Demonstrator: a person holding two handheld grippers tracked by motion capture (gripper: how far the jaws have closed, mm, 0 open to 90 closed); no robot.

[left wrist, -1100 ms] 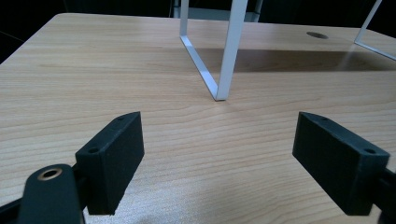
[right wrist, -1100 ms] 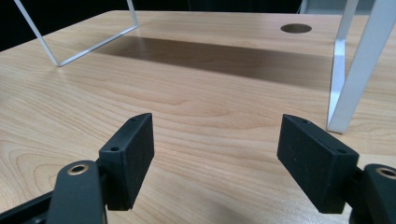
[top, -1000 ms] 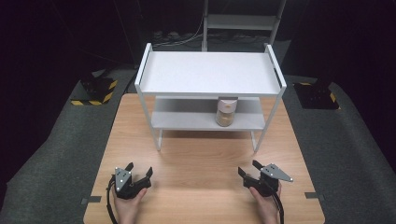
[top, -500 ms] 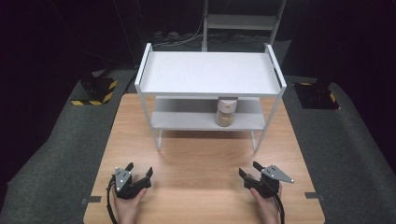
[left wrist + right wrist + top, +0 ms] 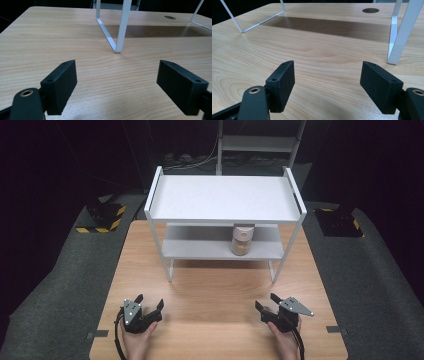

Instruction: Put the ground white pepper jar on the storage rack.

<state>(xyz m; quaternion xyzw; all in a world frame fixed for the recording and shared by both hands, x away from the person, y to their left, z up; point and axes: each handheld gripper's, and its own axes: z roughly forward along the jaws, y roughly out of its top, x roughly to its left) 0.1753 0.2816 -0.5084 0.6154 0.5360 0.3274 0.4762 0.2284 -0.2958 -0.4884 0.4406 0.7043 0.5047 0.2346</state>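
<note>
Both black claws rest low on the pale wooden table point(image 5: 215, 295), the left claw point(image 5: 149, 306) gaping wide, the right claw point(image 5: 266, 303) just as wide, nothing held. The small tan jar with its pale lid point(image 5: 242, 239) stands upright on the white metal rack's lower shelf point(image 5: 200, 250), well ahead, and looks nearer the right claw.

I see light wooden table point(image 5: 215, 295), round cable hole point(image 5: 370, 10) in top; grey felt-like floor covering point(image 5: 65, 285) both sides; black-and-yellow striped blocks point(image 5: 102, 217) at left and right; white metal rack point(image 5: 257, 142) behind; dark room beyond, light falling from above.
</note>
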